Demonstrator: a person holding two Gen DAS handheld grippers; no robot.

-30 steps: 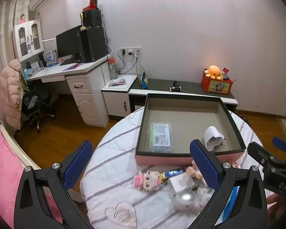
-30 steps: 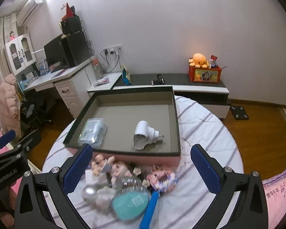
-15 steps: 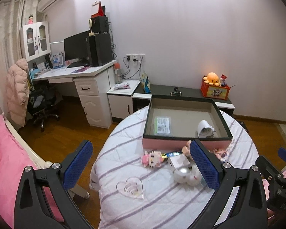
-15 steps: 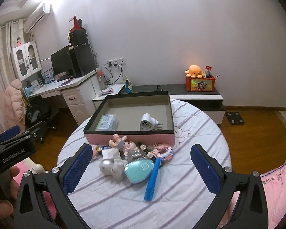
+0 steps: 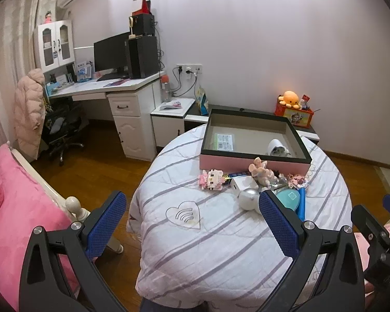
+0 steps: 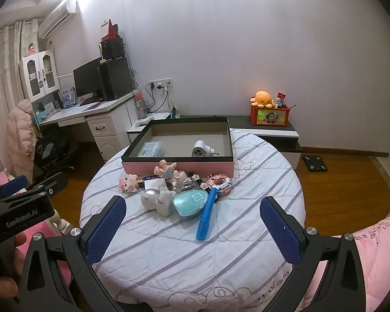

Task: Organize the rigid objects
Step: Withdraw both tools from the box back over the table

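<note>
Right wrist view: a pile of small rigid objects, among them a blue marker [image 6: 206, 214], a teal oval case [image 6: 190, 202] and a pink block figure [image 6: 128, 183], lies ahead between the jaws, just before the pink box [image 6: 176, 167] holding a white plug adapter [image 6: 201, 148]. Right gripper [image 6: 192, 230] jaws stand wide apart, empty. Left gripper [image 5: 192, 230] likewise gapes empty, above the striped tabletop [image 5: 221, 247].

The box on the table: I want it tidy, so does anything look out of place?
Yes. The box holds only a plug and a packet; the toys and a blue pen lie heaped on the table before it.
</note>
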